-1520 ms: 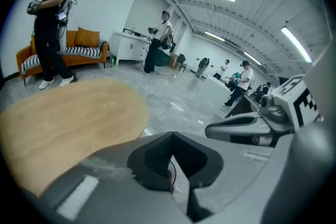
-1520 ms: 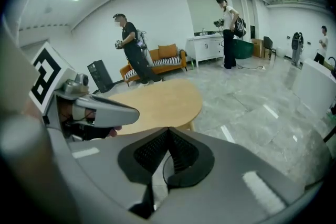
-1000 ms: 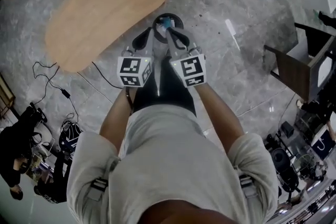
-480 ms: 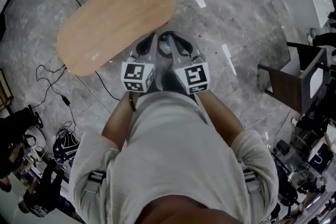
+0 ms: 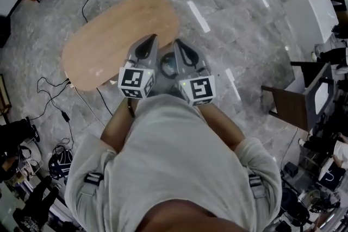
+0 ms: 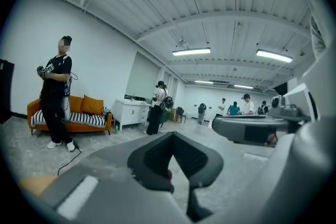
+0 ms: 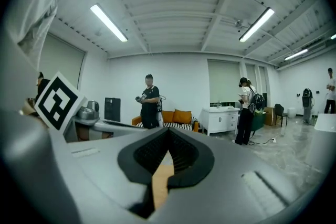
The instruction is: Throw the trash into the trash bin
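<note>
In the head view I hold both grippers up in front of my chest, side by side and pointing forward. The left gripper (image 5: 151, 38) and the right gripper (image 5: 176, 42) are both shut with nothing between their jaws. Far below on the floor, in the gap between them, shows part of a round dark trash bin (image 5: 167, 66) with something bluish inside. In the left gripper view the left gripper (image 6: 169, 135) has its tips together over the room. The right gripper (image 7: 169, 131) looks the same, with only a strip of wooden table behind its pads.
An oval wooden table (image 5: 117, 35) stands ahead on the left, next to the bin. Cables (image 5: 54, 98) trail over the grey stone floor at the left. A dark chair (image 5: 302, 100) and a white cabinet (image 5: 307, 11) are at the right. Several people stand near an orange sofa (image 6: 86, 110).
Both grippers have risen toward the head camera, still side by side and shut. The bin, plainly seen beyond their tips a second ago, now shows only in the gap between them.
</note>
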The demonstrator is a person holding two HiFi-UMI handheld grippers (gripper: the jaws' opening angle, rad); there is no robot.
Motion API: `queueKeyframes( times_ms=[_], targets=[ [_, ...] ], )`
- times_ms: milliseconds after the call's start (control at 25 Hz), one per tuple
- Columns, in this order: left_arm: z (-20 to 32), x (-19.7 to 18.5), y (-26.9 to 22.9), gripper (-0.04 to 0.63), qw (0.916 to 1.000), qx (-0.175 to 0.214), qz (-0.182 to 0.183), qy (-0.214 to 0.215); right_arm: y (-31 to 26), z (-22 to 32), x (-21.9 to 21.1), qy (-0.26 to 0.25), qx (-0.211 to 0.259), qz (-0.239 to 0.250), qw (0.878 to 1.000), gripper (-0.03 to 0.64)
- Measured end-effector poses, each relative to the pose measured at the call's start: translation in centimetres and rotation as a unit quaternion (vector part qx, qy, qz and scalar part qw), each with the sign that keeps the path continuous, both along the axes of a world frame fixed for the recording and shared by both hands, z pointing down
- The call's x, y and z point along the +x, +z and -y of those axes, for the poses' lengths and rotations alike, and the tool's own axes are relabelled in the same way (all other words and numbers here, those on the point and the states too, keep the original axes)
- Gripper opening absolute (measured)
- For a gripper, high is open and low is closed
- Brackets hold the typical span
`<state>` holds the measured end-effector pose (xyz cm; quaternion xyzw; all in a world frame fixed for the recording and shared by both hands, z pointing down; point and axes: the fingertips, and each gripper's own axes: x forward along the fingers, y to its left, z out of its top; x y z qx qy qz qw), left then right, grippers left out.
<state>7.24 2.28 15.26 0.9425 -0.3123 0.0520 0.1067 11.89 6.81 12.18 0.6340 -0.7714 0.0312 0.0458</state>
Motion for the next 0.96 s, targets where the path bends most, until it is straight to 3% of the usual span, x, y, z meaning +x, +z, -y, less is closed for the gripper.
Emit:
queueKeyframes(
  times_ms=[400, 960],
  targets=[
    [-1.0, 1.7, -0.9, 0.018, 0.9998, 0.012, -0.009, 0.014, -1.8, 0.2, 1.4, 0.010, 0.027, 0.001, 1.000, 0.006],
    [-0.9, 1.3, -1.0, 0.018, 0.9997, 0.014, -0.009, 0.020, -1.2, 0.6, 1.5, 0.019, 0.027, -0.005, 0.999, 0.006]
  ],
)
